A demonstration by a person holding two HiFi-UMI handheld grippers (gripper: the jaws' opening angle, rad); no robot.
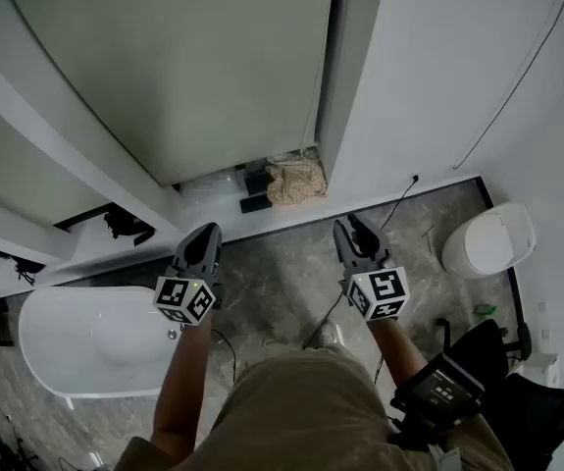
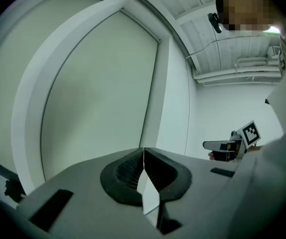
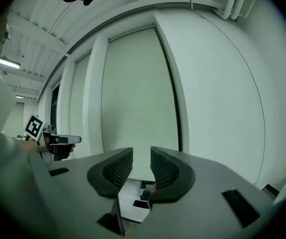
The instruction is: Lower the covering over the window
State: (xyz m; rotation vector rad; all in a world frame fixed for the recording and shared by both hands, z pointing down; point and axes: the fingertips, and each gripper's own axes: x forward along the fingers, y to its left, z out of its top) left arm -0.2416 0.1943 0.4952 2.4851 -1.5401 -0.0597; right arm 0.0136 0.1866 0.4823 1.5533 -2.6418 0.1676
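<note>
A pale green roller blind (image 1: 193, 67) covers the window down to a little above the sill. It fills the middle of the left gripper view (image 2: 103, 93) and of the right gripper view (image 3: 138, 93). A thin cord (image 1: 314, 116) hangs along its right edge. My left gripper (image 1: 203, 232) (image 2: 143, 156) is held low in front of the blind, jaws shut on nothing. My right gripper (image 1: 353, 229) (image 3: 142, 163) is level with it, to the right. Its jaws are open with nothing between them. Neither gripper touches the blind or the cord.
A brown woven bag (image 1: 296, 180) and dark boxes (image 1: 257, 189) lie on the sill under the blind. A white bathtub (image 1: 95, 341) stands at the lower left and a white toilet (image 1: 487, 238) at the right. A black chair (image 1: 517, 391) is behind my right arm.
</note>
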